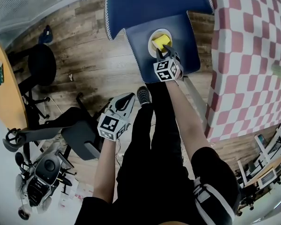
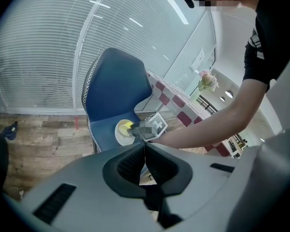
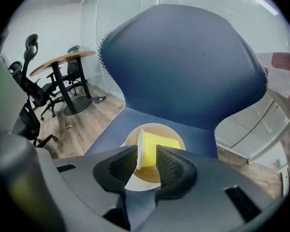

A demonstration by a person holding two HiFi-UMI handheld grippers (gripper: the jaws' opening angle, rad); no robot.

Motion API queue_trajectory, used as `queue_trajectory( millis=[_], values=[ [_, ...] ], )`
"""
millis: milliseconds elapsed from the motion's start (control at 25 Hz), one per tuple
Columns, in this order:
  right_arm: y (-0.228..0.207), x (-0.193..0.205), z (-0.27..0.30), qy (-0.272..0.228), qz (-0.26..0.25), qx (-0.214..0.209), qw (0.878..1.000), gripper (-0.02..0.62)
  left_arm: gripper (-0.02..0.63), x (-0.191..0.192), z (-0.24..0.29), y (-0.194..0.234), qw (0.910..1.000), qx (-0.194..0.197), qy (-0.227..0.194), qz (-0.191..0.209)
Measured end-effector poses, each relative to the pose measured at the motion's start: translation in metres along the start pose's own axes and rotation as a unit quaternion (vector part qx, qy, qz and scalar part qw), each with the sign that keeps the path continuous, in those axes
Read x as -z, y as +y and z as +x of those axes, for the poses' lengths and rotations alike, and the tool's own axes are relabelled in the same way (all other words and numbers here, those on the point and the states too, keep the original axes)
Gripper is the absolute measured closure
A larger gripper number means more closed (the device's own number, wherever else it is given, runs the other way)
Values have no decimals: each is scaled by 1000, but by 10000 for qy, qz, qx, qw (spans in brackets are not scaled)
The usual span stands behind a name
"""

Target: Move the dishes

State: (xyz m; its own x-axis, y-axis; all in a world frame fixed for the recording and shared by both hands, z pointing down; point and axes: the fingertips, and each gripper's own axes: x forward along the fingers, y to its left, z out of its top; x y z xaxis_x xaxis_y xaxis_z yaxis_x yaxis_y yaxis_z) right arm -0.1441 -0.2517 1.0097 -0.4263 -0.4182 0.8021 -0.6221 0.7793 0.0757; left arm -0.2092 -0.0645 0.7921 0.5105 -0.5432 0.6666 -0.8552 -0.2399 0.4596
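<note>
While my left gripper (image 1: 129,98) hangs clenched and empty near seven o'clock in the head view, my right gripper (image 3: 146,154) at twelve o'clock stands released astride the yellow cup (image 3: 160,144), which lies tipped over on the plate (image 3: 131,137) on the blue chair (image 1: 145,13).

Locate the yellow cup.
Head view, upper centre: the cup lies on its side on the plate on the chair seat, between the right gripper's open jaws.
</note>
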Motion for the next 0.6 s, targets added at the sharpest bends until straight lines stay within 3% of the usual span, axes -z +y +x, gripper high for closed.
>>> queue_trajectory(
  millis=[200, 600],
  values=[
    [-5, -3, -2, 12, 60, 184, 9998, 518, 583, 1, -4, 5, 10000, -31, 16, -37],
    [-22, -16, -22, 14, 229, 401, 9989, 566, 583, -3, -19, 1, 10000, -26, -77, -34]
  ],
)
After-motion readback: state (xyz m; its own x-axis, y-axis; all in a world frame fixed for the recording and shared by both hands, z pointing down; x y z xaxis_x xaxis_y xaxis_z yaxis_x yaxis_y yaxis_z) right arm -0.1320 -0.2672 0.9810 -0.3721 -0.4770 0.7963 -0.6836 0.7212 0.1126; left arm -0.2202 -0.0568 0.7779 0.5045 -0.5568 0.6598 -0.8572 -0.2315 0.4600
